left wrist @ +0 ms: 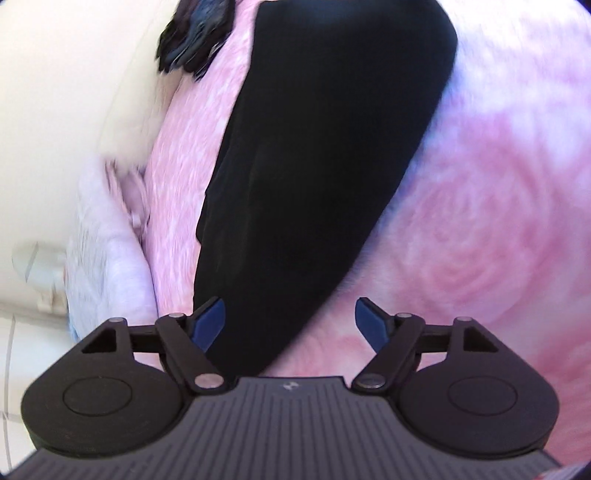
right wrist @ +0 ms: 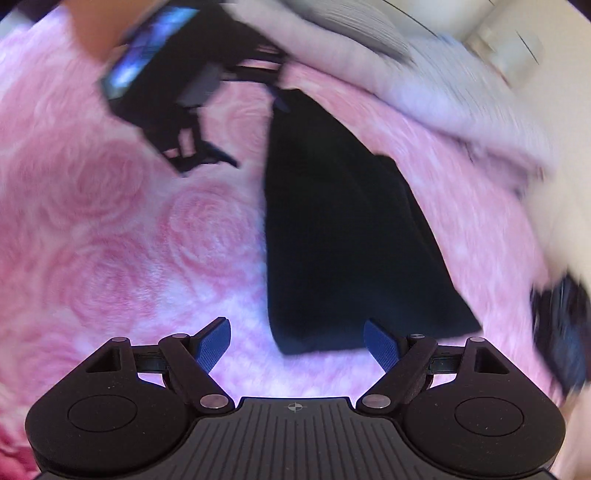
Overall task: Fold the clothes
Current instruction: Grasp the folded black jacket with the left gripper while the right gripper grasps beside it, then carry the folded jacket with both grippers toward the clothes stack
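A black garment (left wrist: 325, 155) lies folded into a long narrow strip on a pink rose-patterned blanket (left wrist: 480, 221). My left gripper (left wrist: 290, 321) hangs open just above the strip's near end, nothing between its blue fingers (left wrist: 210, 321). In the right wrist view the same black garment (right wrist: 340, 236) runs away from me, and my right gripper (right wrist: 297, 341) is open above its near edge, empty. The left gripper (right wrist: 207, 147) shows there too, blurred, over the blanket (right wrist: 110, 221) to the left of the strip's far end, held by a hand (right wrist: 92, 26).
A crumpled dark item (left wrist: 195, 37) lies on the blanket near the wall; it also shows at the right edge as a dark item (right wrist: 561, 332). A pale lilac cloth or pillow (left wrist: 107, 251) bunches along the bed's edge beside a cream wall (left wrist: 55, 110).
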`<state>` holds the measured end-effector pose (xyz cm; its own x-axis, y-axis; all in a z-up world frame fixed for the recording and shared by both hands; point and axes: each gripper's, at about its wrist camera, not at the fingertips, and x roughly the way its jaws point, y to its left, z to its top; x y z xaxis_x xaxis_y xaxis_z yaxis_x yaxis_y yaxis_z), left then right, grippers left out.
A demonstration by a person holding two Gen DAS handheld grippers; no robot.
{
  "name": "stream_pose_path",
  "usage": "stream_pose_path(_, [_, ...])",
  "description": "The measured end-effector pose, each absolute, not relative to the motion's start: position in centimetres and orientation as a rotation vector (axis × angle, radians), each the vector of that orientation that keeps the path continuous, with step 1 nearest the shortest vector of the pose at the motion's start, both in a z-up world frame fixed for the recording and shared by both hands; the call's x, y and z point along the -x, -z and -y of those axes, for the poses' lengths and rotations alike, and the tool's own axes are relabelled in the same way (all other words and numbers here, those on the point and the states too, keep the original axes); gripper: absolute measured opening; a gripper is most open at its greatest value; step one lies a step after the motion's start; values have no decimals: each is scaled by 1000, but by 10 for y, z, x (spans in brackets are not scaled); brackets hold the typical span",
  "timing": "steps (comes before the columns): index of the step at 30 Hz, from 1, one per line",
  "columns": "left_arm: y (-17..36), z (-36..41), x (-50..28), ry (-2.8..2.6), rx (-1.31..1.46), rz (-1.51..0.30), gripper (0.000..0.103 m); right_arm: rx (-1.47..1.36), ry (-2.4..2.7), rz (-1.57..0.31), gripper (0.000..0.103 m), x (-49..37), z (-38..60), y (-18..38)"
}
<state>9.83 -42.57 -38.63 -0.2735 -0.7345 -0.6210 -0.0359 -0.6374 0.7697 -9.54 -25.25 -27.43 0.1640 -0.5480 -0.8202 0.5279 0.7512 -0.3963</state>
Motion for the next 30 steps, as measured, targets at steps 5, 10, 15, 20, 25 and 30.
stream_pose_path(5, [413,451,-106,1986,-1519,1088,75,120,735,-1214,83,77,267,318])
stream_pose_path(10, [424,460,-114,1992,-1488,1244,79,327,719,-1270,83,80,275,347])
stream_pose_path(15, [431,465,-110,1978,-1476,1328,81,537,697,-1318,82,83,282,376])
stream_pose_path(20, [435,468,-103,1955,-1470,1357,81,557,666,-1306,81,104,301,376])
stream_pose_path(25, [429,459,-89,1933,-1469,1301,75,446,646,-1223,44,145,319,334])
stream_pose_path(30, [429,434,-63,2002,-1428,1306,76,451,664,-1283,44,193,330,324])
